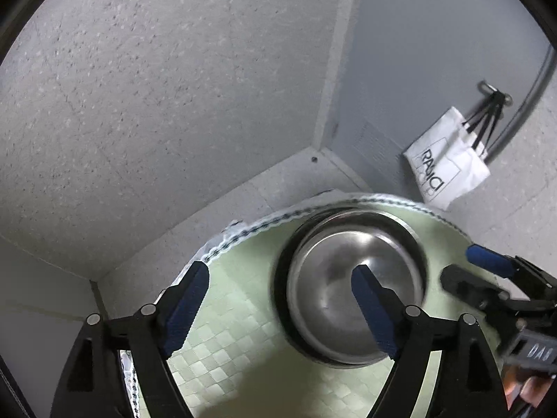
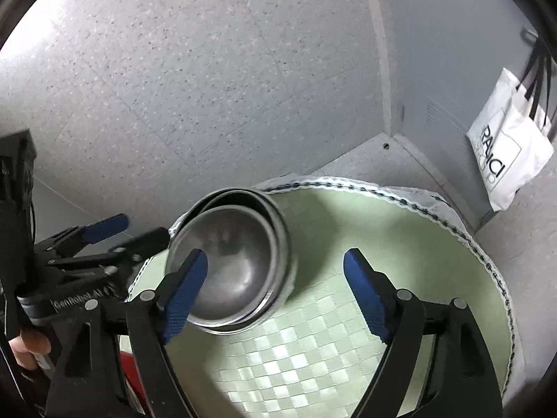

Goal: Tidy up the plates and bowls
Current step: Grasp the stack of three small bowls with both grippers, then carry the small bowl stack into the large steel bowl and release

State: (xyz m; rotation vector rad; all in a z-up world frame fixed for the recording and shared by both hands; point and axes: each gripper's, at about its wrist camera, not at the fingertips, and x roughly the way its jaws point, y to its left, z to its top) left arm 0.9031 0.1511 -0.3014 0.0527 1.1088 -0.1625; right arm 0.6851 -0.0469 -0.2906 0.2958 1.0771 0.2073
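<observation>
Two steel bowls (image 2: 231, 261) sit nested together on the green checked mat (image 2: 348, 365) covering the round surface (image 2: 487, 264), toward its left edge. Both grippers hang above with fingers spread wide, holding nothing: the left gripper (image 1: 280, 287) straddles the bowls' near rim, the right gripper (image 2: 275, 271) beside them. A white bag (image 2: 508, 146) hangs on the wall.
</observation>
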